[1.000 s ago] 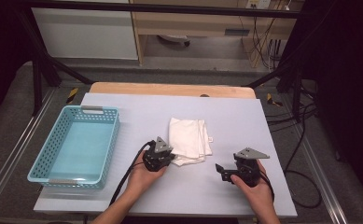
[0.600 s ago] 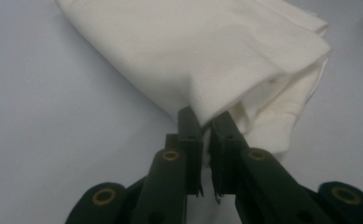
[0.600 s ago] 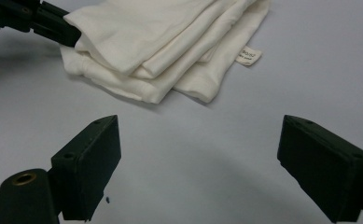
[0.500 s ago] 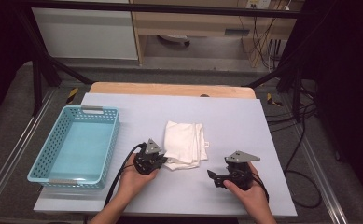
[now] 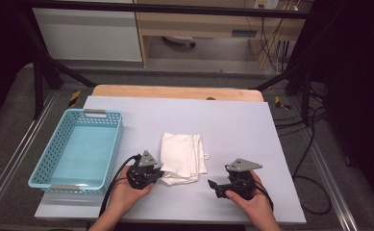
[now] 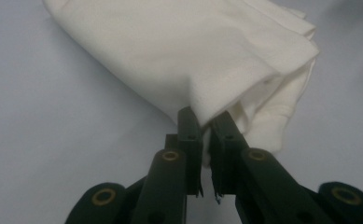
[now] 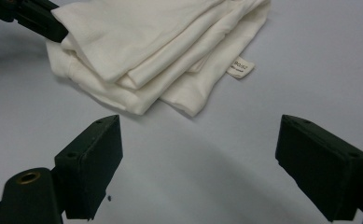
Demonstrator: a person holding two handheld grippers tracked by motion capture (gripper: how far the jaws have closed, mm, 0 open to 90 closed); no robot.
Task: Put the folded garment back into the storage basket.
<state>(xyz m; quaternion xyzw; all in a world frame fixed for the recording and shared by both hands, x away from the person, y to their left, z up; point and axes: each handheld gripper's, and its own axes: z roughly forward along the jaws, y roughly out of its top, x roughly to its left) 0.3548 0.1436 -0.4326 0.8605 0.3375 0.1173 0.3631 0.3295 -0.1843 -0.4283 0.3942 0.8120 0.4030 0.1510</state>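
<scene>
White cloth — one; claws — two.

the white cloth has a small tag; its print is too small to read.

A light-blue perforated basket stands at the left edge of the pale bench, beside dark cables.

Both grippers black: left gripper, right gripper. Grey three-cornered plate on top of each, black cable trailing. Brass-coloured rivets at jaw pivots; forearms bare.
</scene>
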